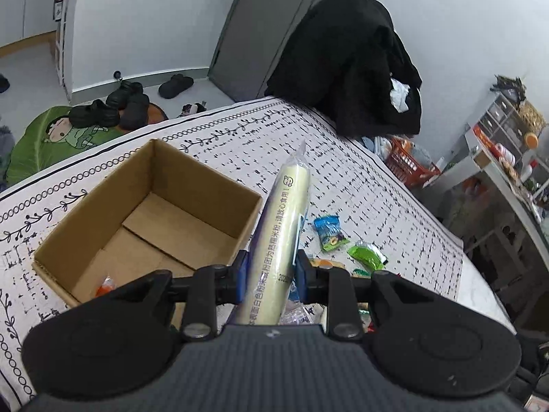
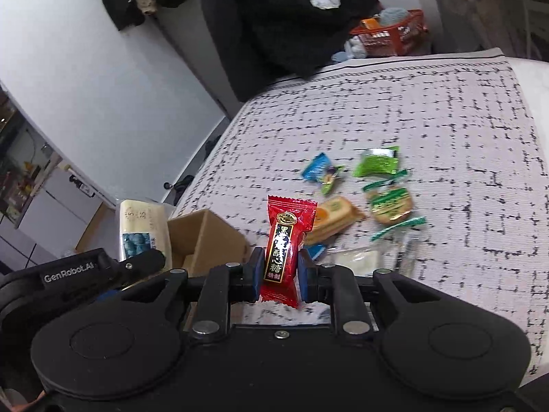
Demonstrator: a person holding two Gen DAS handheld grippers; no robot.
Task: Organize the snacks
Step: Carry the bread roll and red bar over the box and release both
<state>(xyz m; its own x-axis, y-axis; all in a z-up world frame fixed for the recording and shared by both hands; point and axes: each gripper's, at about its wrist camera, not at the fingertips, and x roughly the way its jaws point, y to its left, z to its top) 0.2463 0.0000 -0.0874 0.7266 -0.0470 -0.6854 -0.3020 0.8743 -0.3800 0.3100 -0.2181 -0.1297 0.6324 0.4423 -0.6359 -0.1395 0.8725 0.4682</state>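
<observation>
Snacks held in both units. Left hand-held gripper [image 1: 271, 274]: blue pads clamped on a long pale-yellow wrapped snack bar [image 1: 279, 237], pointing away, raised beside the near right corner of the cardboard box [image 1: 202, 178]. Box open-topped on the patterned counter [image 1: 360, 171]; one small orange packet [image 1: 106, 285] on its floor at the near left. Right hand-held gripper [image 2: 281, 271]: pads clamped on an upright red candy [image 2: 286, 250], above the counter. Beyond it, loose on the cloth: orange biscuit pack [image 2: 334, 218], clear-wrapped green-ended cookie [image 2: 391, 206], blue packet [image 2: 320, 170], green packet [image 2: 377, 163]. Farther back, black coat [image 1: 346, 61] draped at the counter's far edge; orange basket [image 2: 391, 34] behind.
</observation>
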